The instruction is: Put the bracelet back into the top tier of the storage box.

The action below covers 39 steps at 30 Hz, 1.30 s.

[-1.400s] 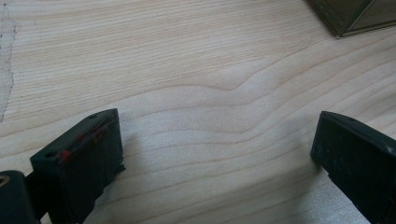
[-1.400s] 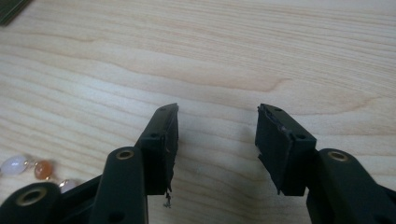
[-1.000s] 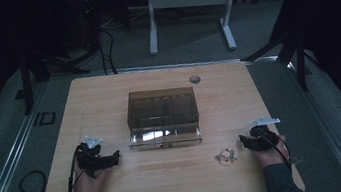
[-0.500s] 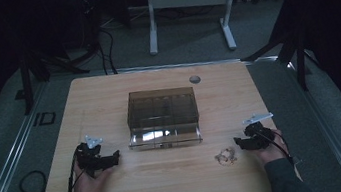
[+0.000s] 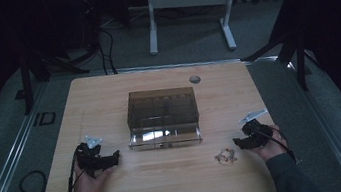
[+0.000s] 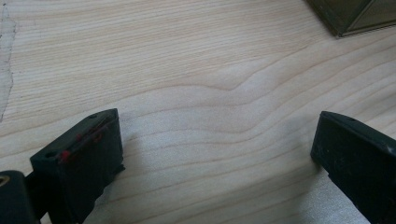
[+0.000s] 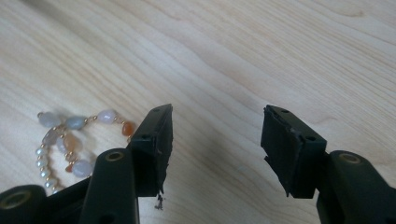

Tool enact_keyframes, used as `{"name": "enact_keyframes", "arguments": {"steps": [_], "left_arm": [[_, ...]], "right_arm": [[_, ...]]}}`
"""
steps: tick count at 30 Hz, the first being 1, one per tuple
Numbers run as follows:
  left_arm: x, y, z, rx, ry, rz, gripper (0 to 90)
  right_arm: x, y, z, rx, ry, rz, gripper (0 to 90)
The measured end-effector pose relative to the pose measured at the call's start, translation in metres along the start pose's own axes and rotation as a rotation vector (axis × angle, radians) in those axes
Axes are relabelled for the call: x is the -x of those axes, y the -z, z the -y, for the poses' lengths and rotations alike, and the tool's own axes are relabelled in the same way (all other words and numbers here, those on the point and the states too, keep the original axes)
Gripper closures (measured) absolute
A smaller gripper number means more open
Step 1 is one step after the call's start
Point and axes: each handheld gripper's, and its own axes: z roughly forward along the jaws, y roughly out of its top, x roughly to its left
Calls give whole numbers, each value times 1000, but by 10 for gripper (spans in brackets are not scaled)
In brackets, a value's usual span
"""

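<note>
A beaded bracelet (image 5: 225,157) of pale and orange stones with small pearls lies on the wooden table (image 5: 107,94), right of centre near the front. My right gripper (image 5: 239,143) stands open just right of it; in the right gripper view the bracelet (image 7: 70,140) lies beside and partly behind the left jaw, and bare wood shows between the jaws. A smoky transparent box (image 5: 163,109) with its drawer pulled forward sits mid-table. My left gripper (image 5: 111,157) rests at the front left, open over bare wood, with the box corner (image 6: 359,16) far off.
A small round grey cap (image 5: 195,79) sits in the tabletop behind the box. Cables trail from both grippers toward the person's forearms. Beyond the table stand a white desk frame (image 5: 185,3) and dark stands on a grey carpet.
My right gripper has moved left and slightly toward the front, closing in on the bracelet. The left gripper has stayed put.
</note>
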Motion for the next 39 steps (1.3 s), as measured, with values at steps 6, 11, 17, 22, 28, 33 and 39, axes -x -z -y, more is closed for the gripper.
{"name": "enact_keyframes", "arguments": {"steps": [6,11,17,22,28,33,39], "left_arm": [[0,0,0,0,0,0,22],[0,0,0,0,0,0,22],[0,0,0,0,0,0,22],[0,0,0,0,0,0,23],[0,0,0,0,1,0,22],[0,0,0,0,0,0,23],[0,0,0,0,0,0,23]], "right_arm": [[-4,2,-1,-17,32,-16,428],[-6,5,-4,-25,51,-16,428],[-8,7,-7,-46,85,-24,432],[-11,6,-10,-60,120,-36,425],[-16,5,-11,-75,143,-59,418],[-20,4,-11,-90,162,-74,420],[-25,4,-12,-104,184,-98,441]]}}
